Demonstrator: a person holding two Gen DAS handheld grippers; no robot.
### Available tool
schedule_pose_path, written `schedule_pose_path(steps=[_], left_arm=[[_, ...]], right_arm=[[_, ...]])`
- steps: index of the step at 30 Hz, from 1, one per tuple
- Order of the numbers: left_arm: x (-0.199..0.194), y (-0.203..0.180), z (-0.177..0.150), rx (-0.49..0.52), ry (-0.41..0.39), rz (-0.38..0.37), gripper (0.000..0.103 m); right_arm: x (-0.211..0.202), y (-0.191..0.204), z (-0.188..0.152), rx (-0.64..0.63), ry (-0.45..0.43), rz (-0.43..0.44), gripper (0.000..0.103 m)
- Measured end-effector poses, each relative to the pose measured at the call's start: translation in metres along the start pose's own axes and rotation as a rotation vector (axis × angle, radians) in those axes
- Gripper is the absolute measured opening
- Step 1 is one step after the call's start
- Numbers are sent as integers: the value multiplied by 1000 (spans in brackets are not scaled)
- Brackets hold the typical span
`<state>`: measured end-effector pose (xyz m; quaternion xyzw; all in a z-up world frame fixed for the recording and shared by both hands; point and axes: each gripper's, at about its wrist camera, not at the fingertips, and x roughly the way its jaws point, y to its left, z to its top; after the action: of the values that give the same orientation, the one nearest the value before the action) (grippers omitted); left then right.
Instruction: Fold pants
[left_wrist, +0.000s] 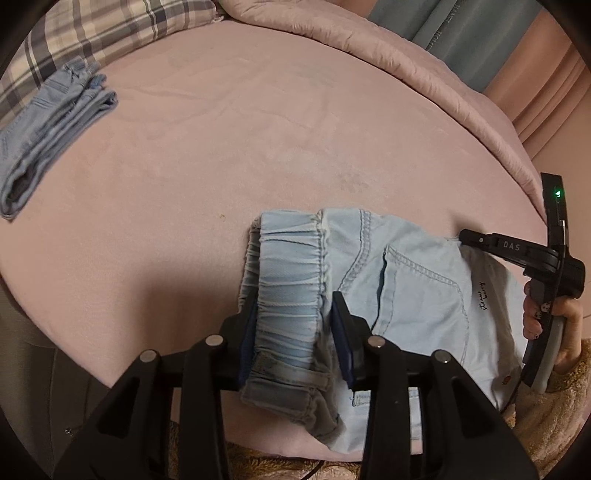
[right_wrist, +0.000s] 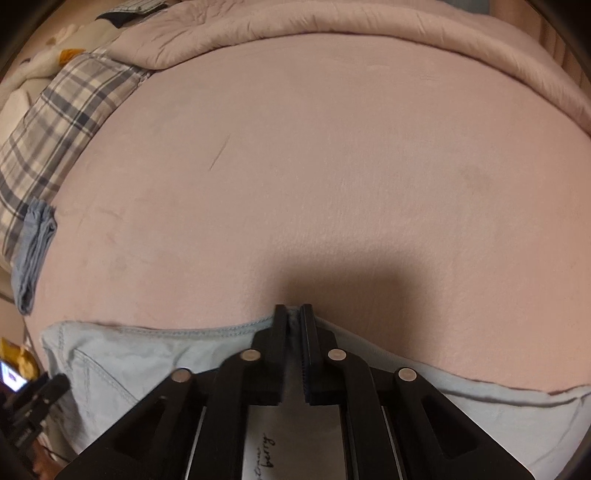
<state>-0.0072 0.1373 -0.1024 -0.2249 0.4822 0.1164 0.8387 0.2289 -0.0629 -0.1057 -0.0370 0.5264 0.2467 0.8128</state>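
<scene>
Dim warm light, fisheye-warped edges.

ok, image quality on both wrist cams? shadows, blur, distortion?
Left wrist: sharp, strong fisheye bend, dark vignette corners, soft shadow on the pink bed cover beside the light blue pants. Right wrist: slightly softer, pants hem smeared at left, gripper shadow ahead of the right gripper.

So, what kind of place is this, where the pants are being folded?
Most likely a bedroom. The pants lie on a bed with a pink sheet; a plaid pillow and a pushed-back pink quilt are at its far side.
</scene>
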Motion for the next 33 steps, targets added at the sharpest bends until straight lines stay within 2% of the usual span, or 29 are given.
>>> schedule_pose_path(steps=[1, 2, 3, 4, 5, 6, 8, 11, 12, 14, 16, 19, 21, 24, 27, 29, 31, 33], left_arm=[[-4, -3, 0, 7, -7, 15, 39], [-8, -5, 0, 12, -15, 26, 45], [-11, -7, 0, 16, -24, 28, 55], [-18, -10, 1, 21, -42, 27, 60], [-25, -12, 2, 30, -61, 27, 69], [-33, -16, 3, 45, -85, 29, 73], [-49, -27, 5, 71, -131, 24, 74], [-59, -41, 6, 84, -149, -33, 75], [-59, -46, 6, 83, -142, -72, 74], [-51, -58, 2, 87, -108, -140, 73], [-39, -71, -4, 106, -68, -166, 69], [-13, -87, -14, 136, 7, -194, 49], [7, -92, -22, 135, 71, -209, 31], [31, -97, -32, 129, 135, -184, 27], [38, -97, -37, 119, 134, -172, 27], [39, -98, -35, 105, 143, -172, 27], [36, -105, -32, 125, 146, -157, 27], [32, -115, -21, 155, 132, -157, 27]], right_arm=[[-3, 0, 2, 3, -4, 1, 5], [-4, 0, 2, 12, -4, 4, 5], [-8, -3, 1, 22, -6, 9, 6], [-14, -10, -1, 33, -14, 15, 6], [-18, -12, -3, 38, -22, 16, 12], [-26, -15, -4, 42, -35, 8, 20], [-39, -20, -10, 53, -67, -19, 32], [-59, -39, -26, 84, -101, -52, 35], [-66, -49, -34, 101, -107, -58, 36], [-68, -57, -44, 139, -115, -65, 41], [-74, -74, -60, 194, -116, -90, 44], [-80, -97, -82, 256, -106, -149, 44], [-84, -115, -99, 307, -98, -193, 44], [-90, -140, -124, 379, -93, -230, 44], [-93, -161, -147, 440, -86, -268, 44], [-96, -175, -162, 489, -93, -264, 44], [-102, -187, -174, 535, -108, -265, 44], [-108, -196, -183, 572, -122, -305, 43]])
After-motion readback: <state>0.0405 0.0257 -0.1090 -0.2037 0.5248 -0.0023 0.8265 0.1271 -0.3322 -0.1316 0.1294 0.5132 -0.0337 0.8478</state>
